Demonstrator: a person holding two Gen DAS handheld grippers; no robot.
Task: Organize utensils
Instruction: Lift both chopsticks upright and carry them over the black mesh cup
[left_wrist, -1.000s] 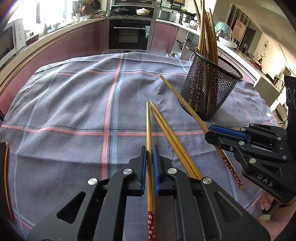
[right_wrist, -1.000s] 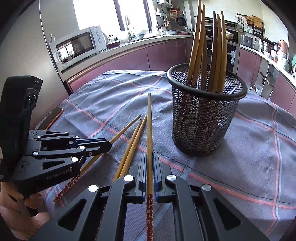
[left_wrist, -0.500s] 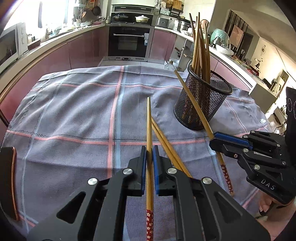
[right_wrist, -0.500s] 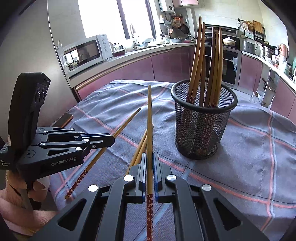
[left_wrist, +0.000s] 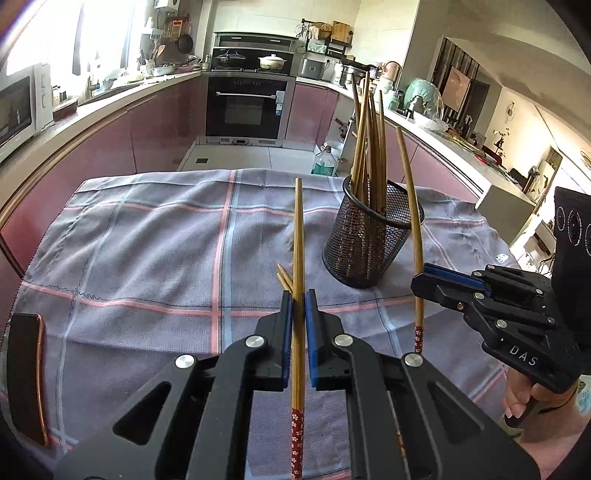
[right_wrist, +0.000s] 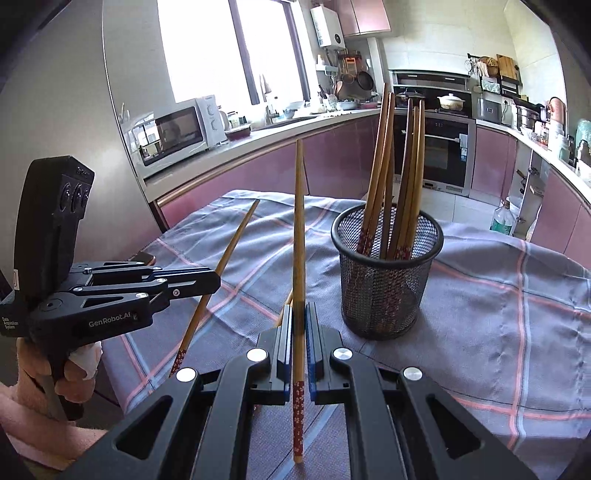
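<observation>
Left wrist view: left gripper (left_wrist: 298, 310) clamped on a chopstick (left_wrist: 297, 236), centre frame; mesh holder (left_wrist: 369, 243) right of centre

Right wrist view: right gripper (right_wrist: 298, 325) clamped on another chopstick (right_wrist: 298, 236); risk: long tips fouling the holder's crowded rim, pivoting in the pads

Daylit kitchen, bright overall. Main light source is the window (right_wrist: 207, 51), blown out to plain white in both views; in the left wrist view it flares across the upper left corner. Glare spills onto the microwave (right_wrist: 177, 133) front. Soft shadow beside the mesh holder (left_wrist: 369, 236) on the checked cloth (left_wrist: 147, 258). Strong fisheye bending: cabinet lines bow, corners vignette to black. Near fingers (right_wrist: 284, 343) are dark with little detail. Focus sharp throughout, no motion blur seen.
</observation>
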